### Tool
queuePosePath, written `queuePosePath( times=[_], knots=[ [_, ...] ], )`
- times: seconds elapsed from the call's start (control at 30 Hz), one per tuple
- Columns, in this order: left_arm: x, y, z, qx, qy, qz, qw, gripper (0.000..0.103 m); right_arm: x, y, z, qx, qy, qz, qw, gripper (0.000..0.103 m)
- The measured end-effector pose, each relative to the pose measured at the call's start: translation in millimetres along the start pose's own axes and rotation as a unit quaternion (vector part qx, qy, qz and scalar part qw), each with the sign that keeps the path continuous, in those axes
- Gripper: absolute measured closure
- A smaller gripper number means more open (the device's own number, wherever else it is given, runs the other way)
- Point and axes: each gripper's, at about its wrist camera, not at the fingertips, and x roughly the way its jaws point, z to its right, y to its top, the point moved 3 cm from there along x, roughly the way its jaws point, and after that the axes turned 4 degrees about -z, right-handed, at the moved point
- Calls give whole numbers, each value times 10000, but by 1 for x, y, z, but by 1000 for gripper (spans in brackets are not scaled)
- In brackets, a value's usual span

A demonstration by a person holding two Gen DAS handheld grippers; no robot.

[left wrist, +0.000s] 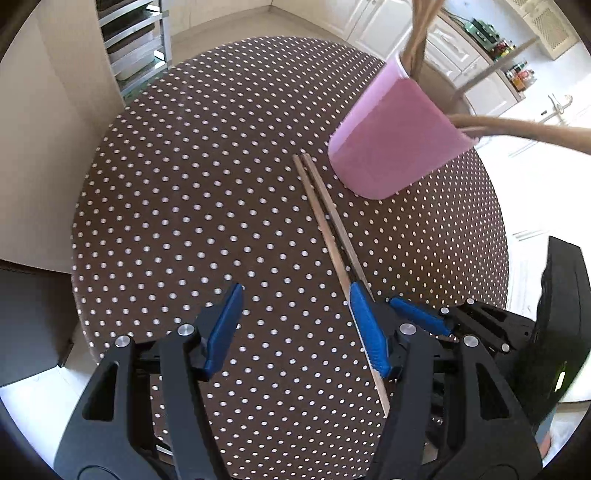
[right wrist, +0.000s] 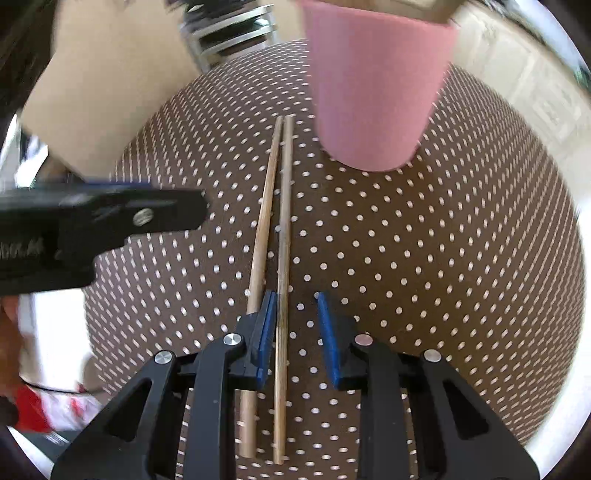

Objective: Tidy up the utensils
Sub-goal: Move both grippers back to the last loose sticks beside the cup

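Two thin, pale wooden chopsticks (right wrist: 275,258) lie side by side on the round desk under its brown, white-dotted cloth (right wrist: 424,258), their long axes running straight away from the right gripper (right wrist: 295,332) toward the tall pink plastic utensil cup (right wrist: 373,85), which stands just beyond and to the right of their far tips. The right gripper is the nearer one: pointing steeply down, its blue pads stand partly apart, straddling one chopstick, while the other stick lies just outside the left pad; the pads do not look pressed on the wood yet. To take both sticks, the gripper would likely need to shift slightly sideways. The left gripper (left wrist: 295,321) hangs open and empty just beside them, its right pad over the sticks' near ends. The cup already holds wooden utensils (left wrist: 421,29), which may crowd the opening.
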Motion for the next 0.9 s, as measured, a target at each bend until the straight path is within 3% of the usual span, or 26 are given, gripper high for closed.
queuePosePath(
  times=[0.37,0.5,0.57,0.67,0.9],
  knots=[
    [39,14,37,278,206,-275,9990,44,-6,-13,48,899,593,138,9941,82],
    [50,22,48,357,472,-335,9977,47,-8,-16,65,954,782,95,9923,82],
    [51,26,51,352,602,-327,9970,56,-10,-14,70,942,841,139,9919,82],
    [53,28,51,374,624,-379,9966,60,-11,-9,74,931,953,200,9909,82],
    [50,35,44,528,913,-459,9934,60,-7,15,70,920,968,187,9909,79]
  ],
)
